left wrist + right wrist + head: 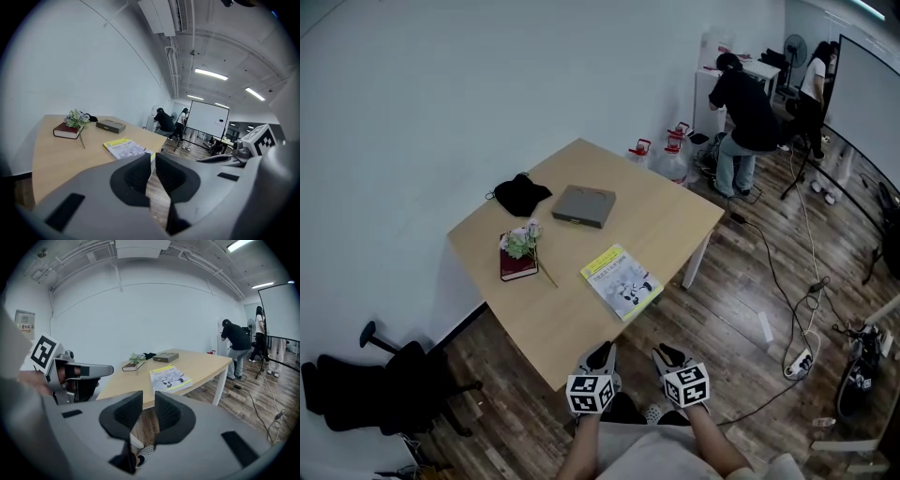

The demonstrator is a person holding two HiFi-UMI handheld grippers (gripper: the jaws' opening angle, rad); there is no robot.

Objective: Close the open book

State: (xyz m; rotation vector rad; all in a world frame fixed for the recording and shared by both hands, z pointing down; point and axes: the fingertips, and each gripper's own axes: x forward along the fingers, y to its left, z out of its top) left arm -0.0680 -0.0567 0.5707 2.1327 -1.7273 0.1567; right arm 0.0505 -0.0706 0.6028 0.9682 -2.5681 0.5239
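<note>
Two narrow, empty claws, left gripper [153, 161] and right gripper [148, 401]; yellow book [621, 281] near table's [666, 217] front edge, print unreadable.

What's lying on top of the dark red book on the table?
A small bunch of pale flowers lies on the dark red book, its stem running down onto the table. The flowers hide part of the cover, so what is printed there cannot be seen.
</note>
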